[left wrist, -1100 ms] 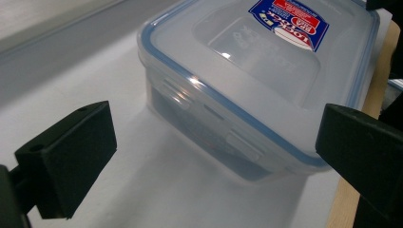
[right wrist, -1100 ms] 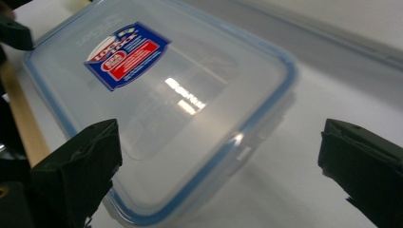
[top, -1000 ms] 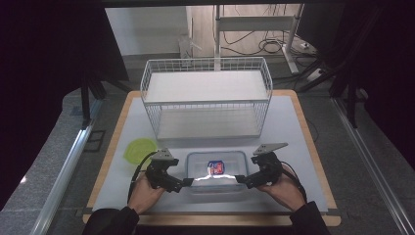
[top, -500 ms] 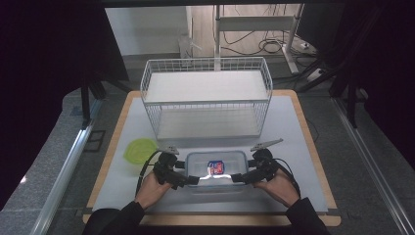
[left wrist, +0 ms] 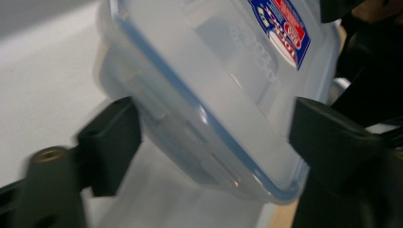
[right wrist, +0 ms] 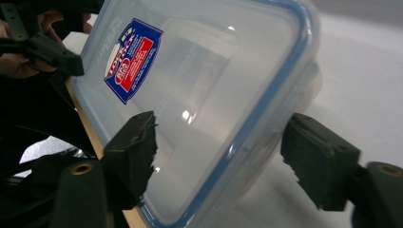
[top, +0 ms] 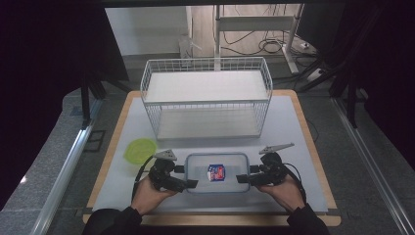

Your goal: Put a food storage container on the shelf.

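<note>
Clear plastic container (top: 216, 172) with a blue-rimmed lid and a red-and-blue label (top: 216, 173) on top sits on the white mat (top: 293, 132) near the person's edge of the table (top: 306, 122), in front of the white wire basket shelf (top: 208, 95) and well apart from it. A yellow-green lid or dish (top: 140, 150) lies on the mat to the container's left, apart from it. The left gripper (top: 182, 176) is at the container's left end and the right gripper (top: 247, 176) at its right end, each held in one of the person's hands. In the left gripper view, the container's end (left wrist: 209, 109) lies between the two black jaws; the jaws have just been closing, the left one stands at the container's side wall and the right one by the lid's edge, but firm pressing on the plastic cannot be confirmed. In the right gripper view, the container (right wrist: 204, 95) likewise lies between the jaws, which have just been closing; the left jaw stands against the lid surface, while a visible gap remains between the right jaw and the container's rim. From the high view the container appears flat on the mat; whether it has lifted cannot be told.
</note>
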`<action>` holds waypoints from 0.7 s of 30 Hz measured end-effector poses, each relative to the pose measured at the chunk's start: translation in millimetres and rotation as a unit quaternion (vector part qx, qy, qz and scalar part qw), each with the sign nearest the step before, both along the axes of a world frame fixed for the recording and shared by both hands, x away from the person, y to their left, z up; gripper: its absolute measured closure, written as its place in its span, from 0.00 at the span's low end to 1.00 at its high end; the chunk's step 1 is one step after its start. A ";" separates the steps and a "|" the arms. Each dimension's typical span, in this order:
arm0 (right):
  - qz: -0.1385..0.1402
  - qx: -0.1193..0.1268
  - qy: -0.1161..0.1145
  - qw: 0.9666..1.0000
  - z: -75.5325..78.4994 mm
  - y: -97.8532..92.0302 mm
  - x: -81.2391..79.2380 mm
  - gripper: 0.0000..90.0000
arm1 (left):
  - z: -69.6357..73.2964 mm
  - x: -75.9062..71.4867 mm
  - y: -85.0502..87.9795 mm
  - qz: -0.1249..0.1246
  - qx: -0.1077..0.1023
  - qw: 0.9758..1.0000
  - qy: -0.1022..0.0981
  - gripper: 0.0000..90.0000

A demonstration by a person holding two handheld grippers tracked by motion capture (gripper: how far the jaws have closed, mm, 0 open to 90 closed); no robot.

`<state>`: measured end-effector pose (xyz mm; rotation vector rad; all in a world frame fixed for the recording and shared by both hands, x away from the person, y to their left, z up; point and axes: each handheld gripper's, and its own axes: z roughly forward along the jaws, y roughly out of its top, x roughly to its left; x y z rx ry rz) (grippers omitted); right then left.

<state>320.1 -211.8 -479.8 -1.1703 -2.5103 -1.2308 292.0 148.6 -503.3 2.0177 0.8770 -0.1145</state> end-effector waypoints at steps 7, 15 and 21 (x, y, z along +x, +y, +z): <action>-0.015 0.032 0.002 0.999 3.0 -11.9 -13.1 0.52 | -1.9 -9.5 11.9 0.019 -0.048 0.999 0.014 0.47; -0.042 0.062 0.030 0.997 -0.5 -19.3 -18.3 0.56 | -2.8 -9.5 8.8 0.043 -0.065 0.997 0.019 0.48; -0.063 0.061 0.034 0.996 1.0 -17.3 -20.0 0.57 | -2.3 -5.2 10.0 0.051 -0.078 0.995 0.024 0.51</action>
